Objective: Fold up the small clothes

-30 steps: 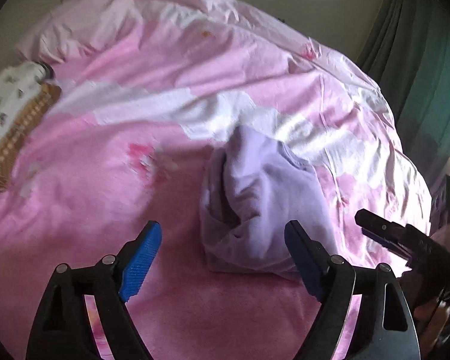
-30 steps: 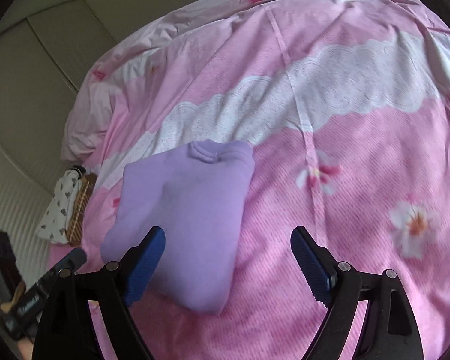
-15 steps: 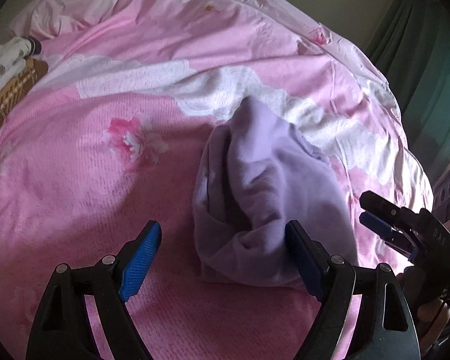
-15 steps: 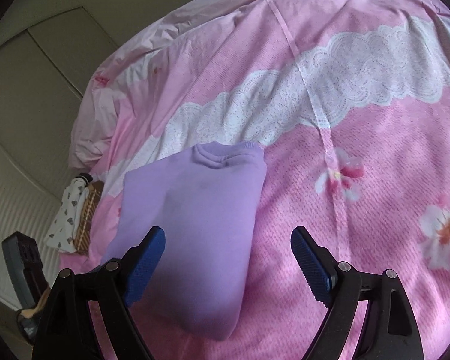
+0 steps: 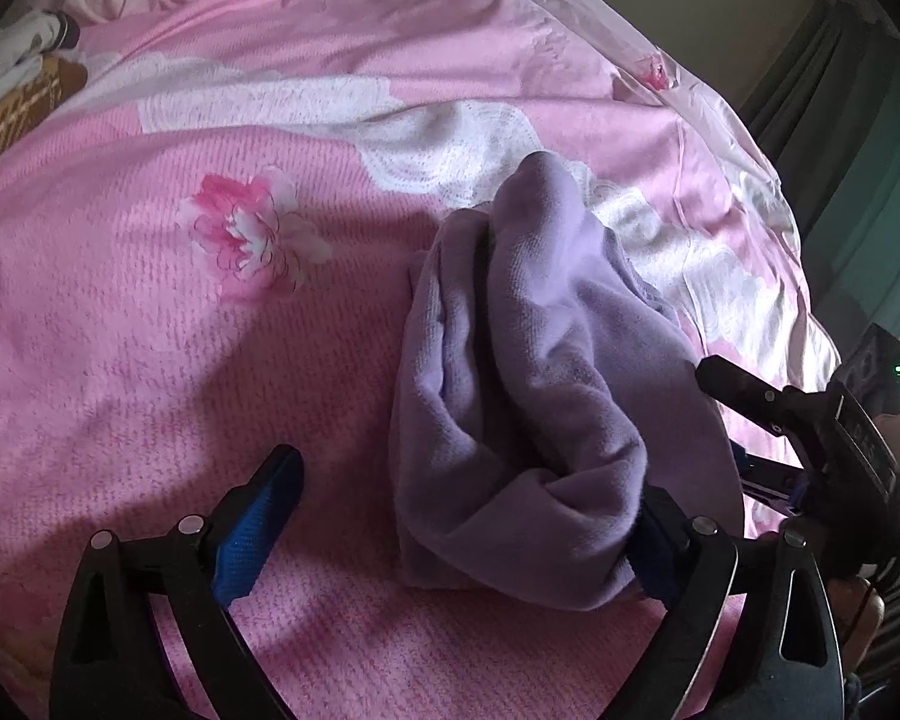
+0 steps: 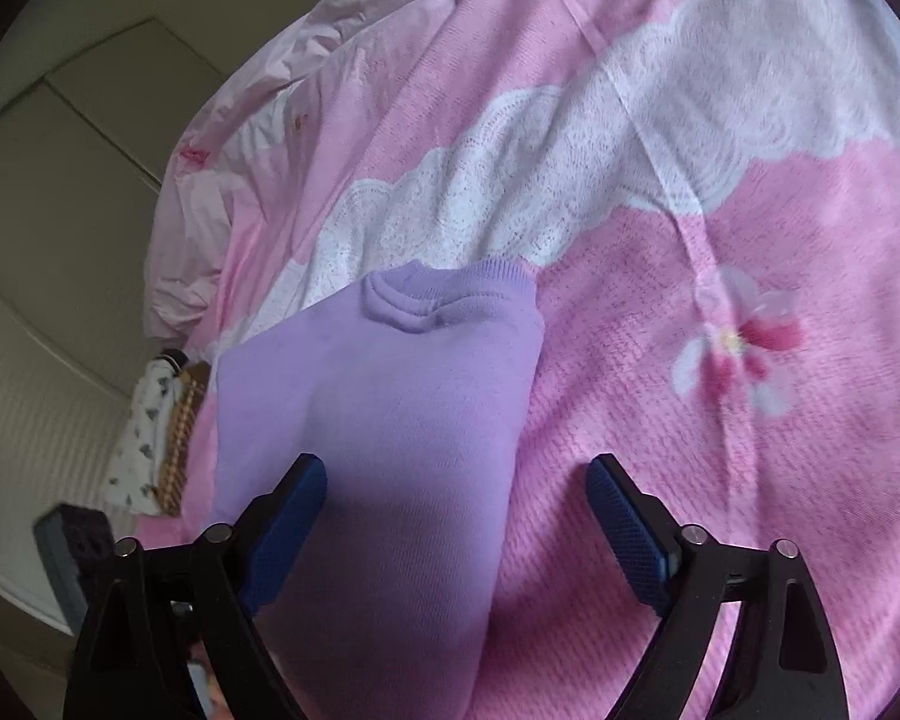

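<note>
A small lilac sweater [image 5: 534,396] lies folded lengthwise on the pink bedspread [image 5: 210,360], its ribbed collar at the far end [image 6: 426,306]. My left gripper [image 5: 456,516] is open, low over the near end; the sweater's bunched hem lies between the fingers, against the right pad. My right gripper [image 6: 456,516] is open, with the sweater's near part between its blue pads [image 6: 627,534]. The right gripper also shows at the right edge of the left wrist view [image 5: 810,438].
A wicker basket [image 5: 12,114] with a white patterned garment [image 6: 144,432] sits at the bed's left edge. A white lace band [image 6: 570,168] crosses the bedspread. Green curtains [image 5: 870,150] hang at the right. A wall and cupboard doors [image 6: 60,180] stand beyond the bed.
Both grippers have moved forward and lower over the sweater. Its near end now lies between each pair of open fingers. The sweater has not moved.
</note>
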A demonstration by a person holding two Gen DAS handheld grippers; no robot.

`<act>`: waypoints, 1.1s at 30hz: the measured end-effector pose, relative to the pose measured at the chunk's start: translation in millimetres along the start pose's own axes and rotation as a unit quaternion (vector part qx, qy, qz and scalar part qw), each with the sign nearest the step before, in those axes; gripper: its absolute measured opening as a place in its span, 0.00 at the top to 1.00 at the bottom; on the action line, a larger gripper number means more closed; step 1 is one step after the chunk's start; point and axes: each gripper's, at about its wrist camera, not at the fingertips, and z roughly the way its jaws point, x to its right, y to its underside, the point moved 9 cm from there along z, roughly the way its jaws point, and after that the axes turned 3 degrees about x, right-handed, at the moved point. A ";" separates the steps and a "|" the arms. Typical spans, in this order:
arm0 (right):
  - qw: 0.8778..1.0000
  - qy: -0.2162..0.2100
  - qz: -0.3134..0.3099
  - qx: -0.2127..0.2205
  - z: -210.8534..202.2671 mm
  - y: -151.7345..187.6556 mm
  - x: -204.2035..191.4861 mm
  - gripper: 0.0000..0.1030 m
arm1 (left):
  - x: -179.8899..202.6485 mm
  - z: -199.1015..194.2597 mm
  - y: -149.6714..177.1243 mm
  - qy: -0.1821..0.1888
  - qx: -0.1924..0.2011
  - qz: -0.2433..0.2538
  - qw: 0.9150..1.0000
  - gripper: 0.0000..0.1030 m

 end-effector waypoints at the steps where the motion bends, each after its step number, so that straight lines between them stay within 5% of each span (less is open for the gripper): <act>1: 1.000 -0.002 0.000 -0.002 2.5 -0.5 0.4 0.09 | -0.1 0.4 0.6 0.000 0.000 0.000 1.000 0.04; 8: 0.999 -0.039 0.013 -0.023 20.6 -4.7 -1.4 0.06 | 4.4 7.7 1.0 0.020 -0.003 -0.011 1.000 0.05; 14: 0.993 -0.097 0.019 -0.059 38.3 -1.7 -14.7 0.06 | 11.1 11.9 1.0 0.060 -0.011 -0.033 0.998 0.17; 22: 0.989 -0.122 0.034 -0.080 53.2 -2.5 -19.9 0.08 | 8.3 18.5 4.6 0.065 -0.025 -0.037 0.997 0.16; 26: 0.990 -0.114 0.024 -0.079 49.0 1.1 -15.6 0.19 | 11.6 19.8 9.1 0.060 -0.015 -0.041 0.997 0.20; 27: 0.991 -0.108 0.028 -0.078 49.8 1.1 -12.5 0.26 | 15.4 20.3 9.3 0.065 -0.014 -0.039 0.997 0.35; 28: 0.991 -0.107 0.032 -0.076 49.2 0.6 -10.2 0.28 | 20.2 20.4 9.8 0.075 -0.015 -0.039 0.996 0.40; 33: 0.991 -0.114 0.042 -0.056 36.7 -2.1 -9.1 0.49 | 30.7 11.8 5.7 0.062 -0.002 -0.010 0.998 0.52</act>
